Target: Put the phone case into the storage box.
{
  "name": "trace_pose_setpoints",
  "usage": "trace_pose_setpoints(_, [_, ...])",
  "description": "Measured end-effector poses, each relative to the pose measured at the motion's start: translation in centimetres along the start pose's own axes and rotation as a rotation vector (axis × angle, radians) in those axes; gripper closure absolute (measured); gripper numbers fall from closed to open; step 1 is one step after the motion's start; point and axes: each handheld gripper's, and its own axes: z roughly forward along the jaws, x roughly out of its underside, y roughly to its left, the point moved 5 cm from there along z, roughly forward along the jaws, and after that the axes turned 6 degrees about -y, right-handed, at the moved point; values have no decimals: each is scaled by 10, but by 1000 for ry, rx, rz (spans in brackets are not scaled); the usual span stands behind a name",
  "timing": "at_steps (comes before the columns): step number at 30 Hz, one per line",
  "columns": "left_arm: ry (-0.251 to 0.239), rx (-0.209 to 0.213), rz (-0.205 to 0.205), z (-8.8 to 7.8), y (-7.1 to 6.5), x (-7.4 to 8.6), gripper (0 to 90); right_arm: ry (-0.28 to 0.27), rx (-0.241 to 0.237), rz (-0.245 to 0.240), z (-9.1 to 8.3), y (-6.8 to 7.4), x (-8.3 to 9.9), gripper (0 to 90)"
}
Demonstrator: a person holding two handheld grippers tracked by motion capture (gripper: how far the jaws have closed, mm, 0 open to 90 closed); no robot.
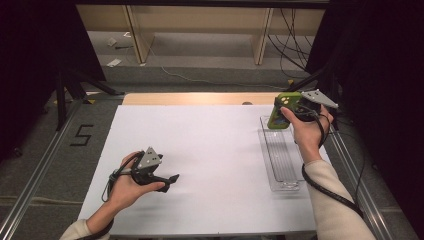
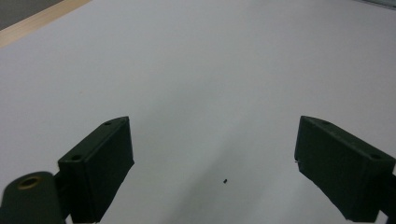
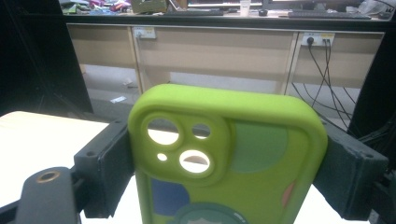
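Note:
A lime-green phone case [image 1: 281, 110] with round camera cut-outs is held upright above the far end of a clear plastic tray [image 1: 280, 155], and my right gripper [image 1: 290, 107] is shut on its two sides. In the right gripper view the phone case [image 3: 233, 154] stands between both black jaws, its back facing the camera. My left gripper [image 1: 170, 181] rests low over the white table sheet at the near left, open, with nothing between its fingers [image 2: 100, 163].
The white sheet [image 1: 210, 150] covers most of the table, with a wooden strip [image 1: 200, 98] at the far edge. Beyond it are wooden cabinets [image 3: 210, 51] and hanging cables [image 1: 292, 40]. A tiny dark speck [image 2: 225, 180] lies on the sheet.

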Motion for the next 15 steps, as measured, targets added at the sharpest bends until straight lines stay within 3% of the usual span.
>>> trace_pose_setpoints(15, [-1,-1,1,0,0,0,112,5,0,-2,4,0,1,167])
